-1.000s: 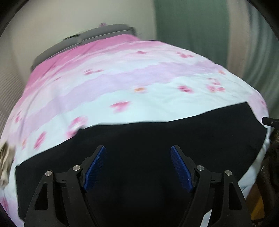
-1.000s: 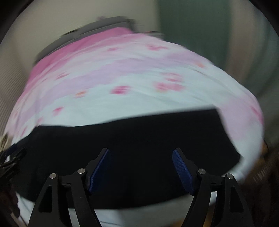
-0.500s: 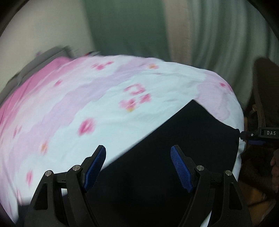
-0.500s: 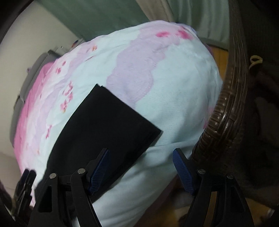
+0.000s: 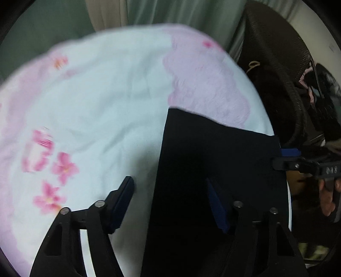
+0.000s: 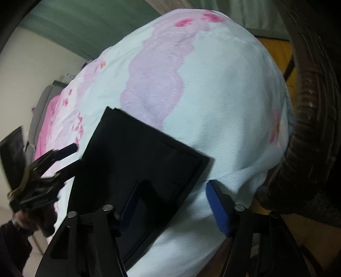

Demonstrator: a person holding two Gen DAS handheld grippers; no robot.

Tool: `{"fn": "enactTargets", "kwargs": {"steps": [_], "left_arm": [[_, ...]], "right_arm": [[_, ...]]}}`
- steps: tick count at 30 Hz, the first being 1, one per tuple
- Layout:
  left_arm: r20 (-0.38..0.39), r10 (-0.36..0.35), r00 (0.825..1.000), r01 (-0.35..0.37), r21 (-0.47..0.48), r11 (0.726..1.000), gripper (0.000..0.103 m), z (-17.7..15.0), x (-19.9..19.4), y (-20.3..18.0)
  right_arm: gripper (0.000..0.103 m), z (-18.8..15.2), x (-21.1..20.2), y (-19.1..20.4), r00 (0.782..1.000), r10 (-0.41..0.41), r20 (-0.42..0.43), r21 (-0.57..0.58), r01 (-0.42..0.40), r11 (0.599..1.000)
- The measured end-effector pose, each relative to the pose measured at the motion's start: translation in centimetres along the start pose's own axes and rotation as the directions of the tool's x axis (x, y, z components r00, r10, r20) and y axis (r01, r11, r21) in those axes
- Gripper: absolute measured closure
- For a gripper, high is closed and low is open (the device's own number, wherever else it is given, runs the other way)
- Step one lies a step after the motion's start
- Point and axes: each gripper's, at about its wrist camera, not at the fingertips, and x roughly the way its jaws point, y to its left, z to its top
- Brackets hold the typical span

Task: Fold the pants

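The black pants [image 5: 213, 153] are laid flat on a bed cover [image 5: 102, 110] with pink flowers, near its right end. In the right wrist view the pants [image 6: 136, 162] are seen as a neat dark rectangle with straight edges, and a seam runs along the near right side. Some folding looks to be done already, because no loose legs are seen, but how many folds were made cannot be told. At least one more fold is likely left to do.

The left gripper [image 5: 170, 202] is held over the left edge of the pants. Its jaws are closing, with the cloth edge seen between them. The cloth is not yet pinched, as far as can be seen.

The right gripper [image 6: 170, 204] is held over the near right corner of the pants. Its jaws are closing too, with that corner between them, and no pinch is seen yet.

A dark wicker chair [image 6: 307, 132] is seen just beside the right end of the bed. A green curtain [image 5: 181, 12] is hung at the far side.

The next job is judged to be grabbing both spots and lifting that end over.
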Motion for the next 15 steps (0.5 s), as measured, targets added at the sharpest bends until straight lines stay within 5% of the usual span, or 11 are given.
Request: {"fn": "enactTargets", "kwargs": {"steps": [2,6,10,11,15], "left_arm": [[-0.013,-0.037,0.999,0.037,-0.008,0.999,0.041,0.6,0.8,0.4],[-0.003,-0.119,0.993,0.119,-0.012,0.993,0.064,1.6,1.5,0.5],[-0.012,-0.164,0.986,0.163,-0.031,0.986,0.075,2.3,2.3,1.0],[-0.010,-0.180,0.984,0.179,-0.039,0.983,0.084,2.4,2.3,1.3],[-0.003,-0.186,0.982,0.186,-0.003,0.982,0.093,2.5,1.5,0.9]], "right_arm": [[0.043,0.2,0.1,-0.4,1.000,0.015,-0.007,0.017,-0.015,1.000],[0.051,0.4,0.7,-1.3,0.998,0.054,-0.024,0.061,-0.053,0.997],[0.071,0.5,1.0,-1.0,0.994,0.112,-0.022,0.042,-0.111,0.993],[0.081,0.6,1.0,-1.0,0.992,0.124,-0.022,0.039,-0.123,0.992],[0.091,0.9,0.7,-0.3,0.985,0.174,-0.020,-0.005,-0.174,0.985]]}}
